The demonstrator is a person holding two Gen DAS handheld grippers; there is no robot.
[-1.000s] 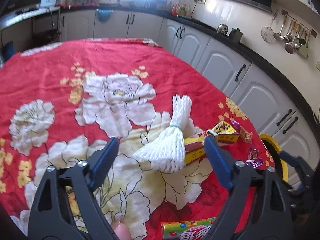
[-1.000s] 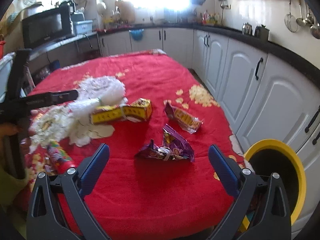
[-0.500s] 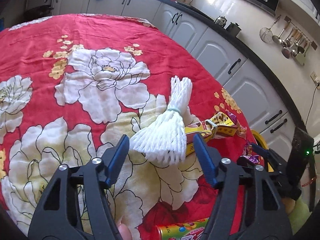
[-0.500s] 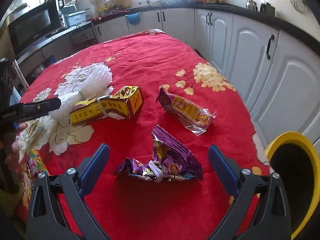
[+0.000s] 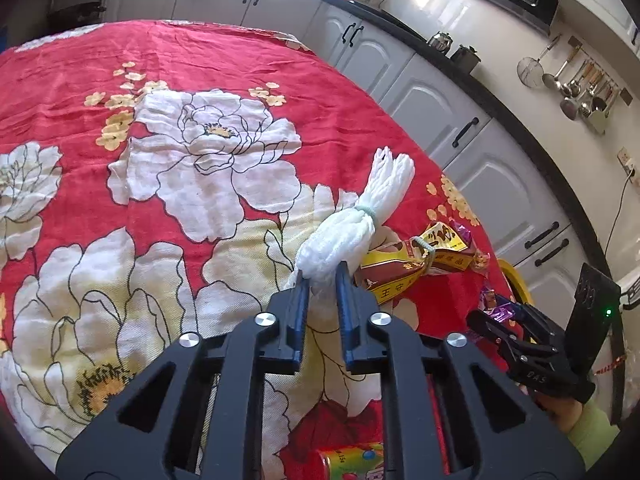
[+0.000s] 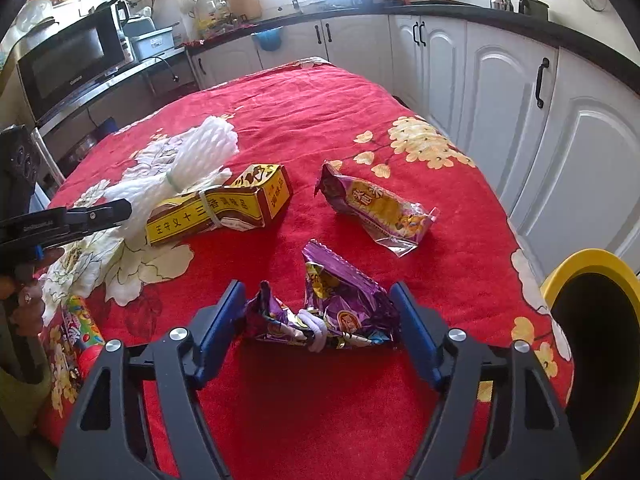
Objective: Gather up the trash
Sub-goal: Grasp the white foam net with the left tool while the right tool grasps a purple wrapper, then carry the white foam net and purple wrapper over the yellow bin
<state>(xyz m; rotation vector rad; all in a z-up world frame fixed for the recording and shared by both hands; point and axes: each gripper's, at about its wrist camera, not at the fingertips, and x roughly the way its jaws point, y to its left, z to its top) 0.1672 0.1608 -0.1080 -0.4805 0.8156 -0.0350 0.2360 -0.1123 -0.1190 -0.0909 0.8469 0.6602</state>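
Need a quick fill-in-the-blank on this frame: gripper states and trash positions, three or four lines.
1. The left gripper is shut on the white ____ net.
2. The right gripper is ____, its fingers either side of the crumpled purple wrapper.
3. The bin beside the table has a ____ rim.
4. A band is tied round the yellow and brown ____.

Missing words: foam; open; yellow; box
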